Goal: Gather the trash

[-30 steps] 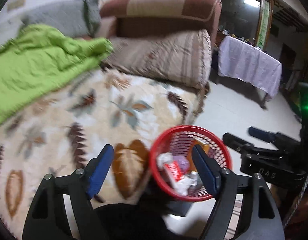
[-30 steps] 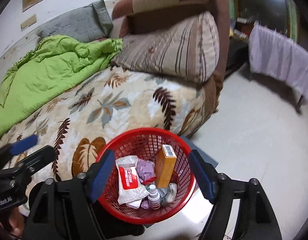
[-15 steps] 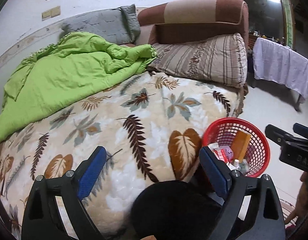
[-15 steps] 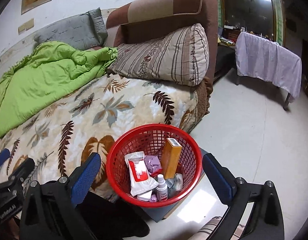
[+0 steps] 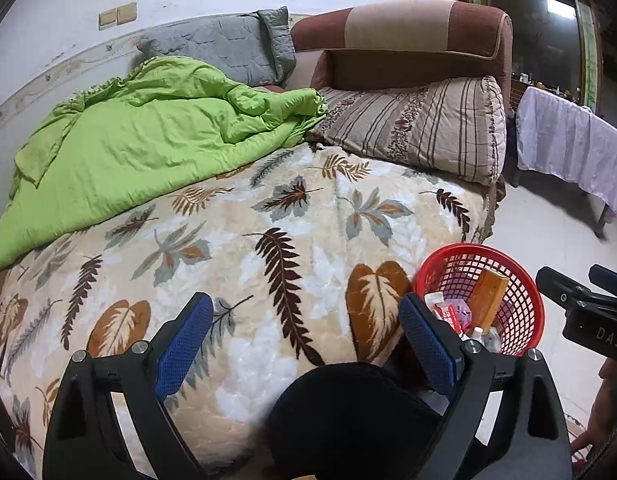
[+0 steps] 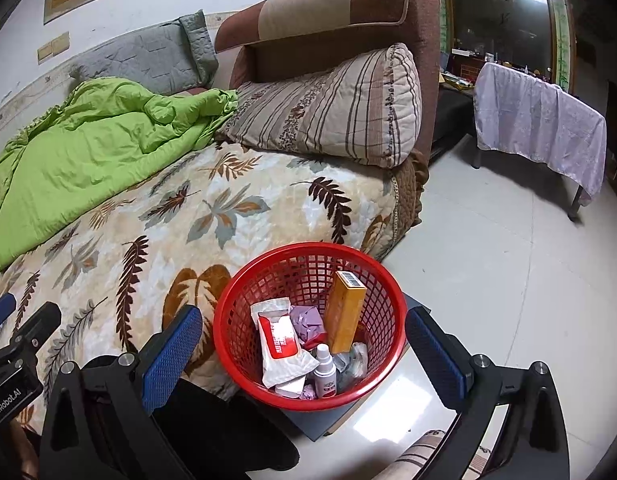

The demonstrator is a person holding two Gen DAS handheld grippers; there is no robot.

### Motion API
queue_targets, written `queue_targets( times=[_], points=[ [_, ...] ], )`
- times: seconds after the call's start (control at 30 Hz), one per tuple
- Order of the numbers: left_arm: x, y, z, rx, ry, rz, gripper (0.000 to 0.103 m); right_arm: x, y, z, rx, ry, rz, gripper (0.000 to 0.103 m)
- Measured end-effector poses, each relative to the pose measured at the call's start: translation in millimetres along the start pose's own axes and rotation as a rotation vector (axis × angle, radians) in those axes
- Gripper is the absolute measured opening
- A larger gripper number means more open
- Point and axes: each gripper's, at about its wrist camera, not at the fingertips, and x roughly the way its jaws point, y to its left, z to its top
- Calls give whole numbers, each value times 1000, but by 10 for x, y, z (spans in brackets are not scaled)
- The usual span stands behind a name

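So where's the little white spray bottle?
The spray bottle stands at the bottom of the red basket in the right wrist view, just below the orange box and right of the wipes packet.

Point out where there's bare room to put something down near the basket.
Free: the leaf-print blanket between the green quilt, the striped pillow and the red basket; also the pale floor between basket and draped table. Crowded: the basket's inside, packed with an orange box, wipes pack and small bottle.

Both hand-held grippers [image 5: 304,340] [image 6: 304,354] agape, unladen.
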Motion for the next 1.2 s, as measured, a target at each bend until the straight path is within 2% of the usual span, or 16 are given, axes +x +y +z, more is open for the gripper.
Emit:
queue_targets(
  times=[0.5, 1.2],
  points=[
    [-26, -90, -45, 54, -15, 8, 93, 25, -2, -21, -1, 12, 8, 102],
    [-36, -58, -36, 46, -17, 12, 93, 52, 47, -31, -17, 23, 22, 103]
  ],
)
